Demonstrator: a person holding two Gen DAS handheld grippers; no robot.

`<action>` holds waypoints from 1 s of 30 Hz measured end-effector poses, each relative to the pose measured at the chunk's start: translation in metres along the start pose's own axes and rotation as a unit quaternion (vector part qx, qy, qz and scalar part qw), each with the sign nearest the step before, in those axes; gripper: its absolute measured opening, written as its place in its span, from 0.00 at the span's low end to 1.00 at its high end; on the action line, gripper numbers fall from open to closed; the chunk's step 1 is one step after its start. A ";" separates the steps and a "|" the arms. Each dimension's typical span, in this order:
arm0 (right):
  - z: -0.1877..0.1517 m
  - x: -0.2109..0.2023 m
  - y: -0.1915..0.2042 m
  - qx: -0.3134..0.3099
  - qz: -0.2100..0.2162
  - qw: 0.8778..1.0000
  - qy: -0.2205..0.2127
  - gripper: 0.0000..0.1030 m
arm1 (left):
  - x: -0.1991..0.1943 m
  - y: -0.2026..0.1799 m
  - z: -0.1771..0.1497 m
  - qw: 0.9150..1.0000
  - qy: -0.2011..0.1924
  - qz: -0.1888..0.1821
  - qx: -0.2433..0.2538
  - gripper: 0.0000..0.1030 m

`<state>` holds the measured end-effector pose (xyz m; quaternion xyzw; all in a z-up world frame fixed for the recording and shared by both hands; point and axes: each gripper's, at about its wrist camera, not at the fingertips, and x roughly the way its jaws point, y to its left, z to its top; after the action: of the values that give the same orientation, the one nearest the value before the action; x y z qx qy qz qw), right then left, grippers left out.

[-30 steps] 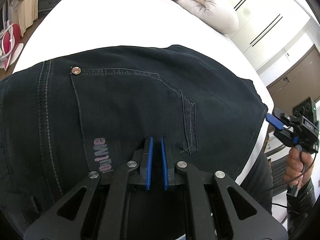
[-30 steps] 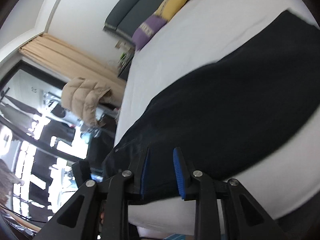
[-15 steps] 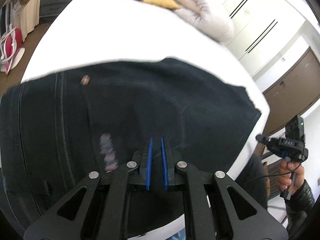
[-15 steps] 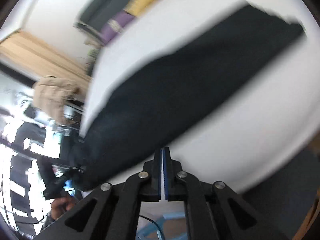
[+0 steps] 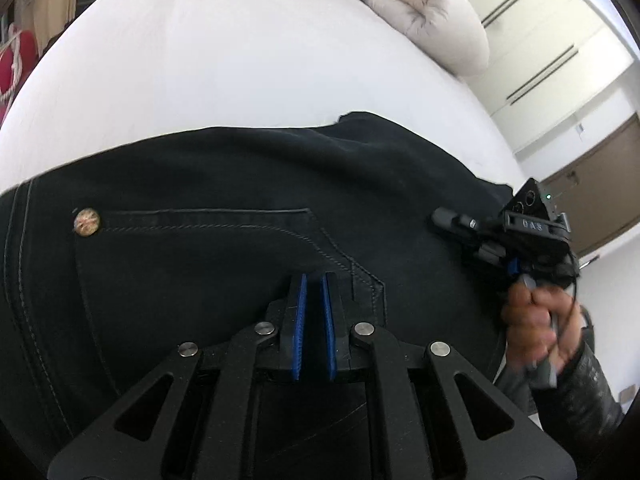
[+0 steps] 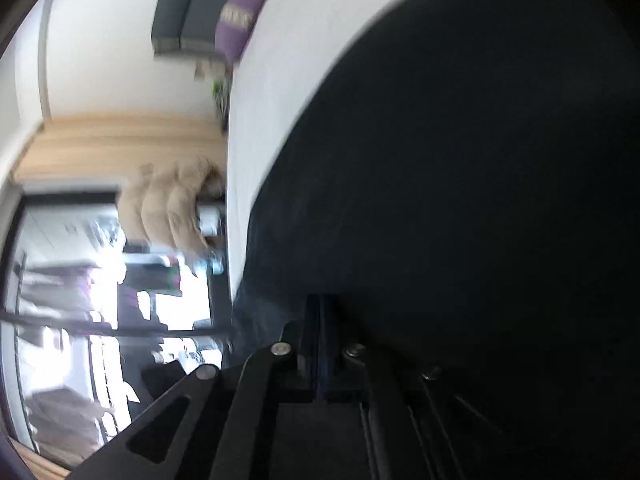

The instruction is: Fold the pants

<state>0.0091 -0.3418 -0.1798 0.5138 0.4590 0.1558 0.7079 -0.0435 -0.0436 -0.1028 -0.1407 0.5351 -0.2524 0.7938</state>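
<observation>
The left claw sits nearest the lens, its blue pads drawn almost together with only a thin slit between them; whether cloth is nipped in that slit cannot be told. It hovers low over the dark navy denim pants, which lie spread across the white bed sheet. The back pocket's stitched corner lies just right of the pads, and the round metal rivet has slid from upper left down to mid left since a second ago. The right claw, then off the bed's edge, now reaches in over the right end of the pants, gripped by a hand. In its own blurred view, the right claw has closed fully from part open, nothing visibly between, dark cloth filling the frame. Beyond lies a puffy beige quilted bundle.
</observation>
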 end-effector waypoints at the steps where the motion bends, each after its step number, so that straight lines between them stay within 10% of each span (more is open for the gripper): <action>1: 0.012 -0.016 -0.005 0.004 -0.009 1.000 -0.026 0.00 | 0.000 0.001 -0.001 1.000 -0.002 0.001 0.002 0.08; 7: 0.083 -0.102 -0.054 0.071 -0.056 0.982 -0.166 0.00 | 0.008 -0.011 0.004 1.000 -0.006 0.011 0.008 0.08; 14: 0.105 -0.210 -0.063 0.101 -0.149 0.925 -0.336 0.10 | 0.007 -0.007 0.001 1.000 -0.012 0.007 0.003 0.08; 20: 0.046 -0.152 -0.013 -0.002 -0.032 0.983 -0.181 0.13 | 0.000 -0.009 -0.002 1.000 -0.013 0.022 0.003 0.08; 24: 0.014 -0.095 -0.018 -0.013 -0.037 0.996 -0.081 0.13 | -0.003 -0.011 -0.003 1.000 -0.009 0.026 0.005 0.08; 30: 0.037 -0.157 -0.082 0.054 -0.071 0.977 -0.194 0.00 | -0.007 0.000 -0.007 1.000 -0.012 0.011 -0.015 0.08</action>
<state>-0.0646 -0.5074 -0.1722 0.5376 0.3558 -0.0226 0.7641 -0.0519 -0.0398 -0.0998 -0.1497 0.5308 -0.2333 0.8009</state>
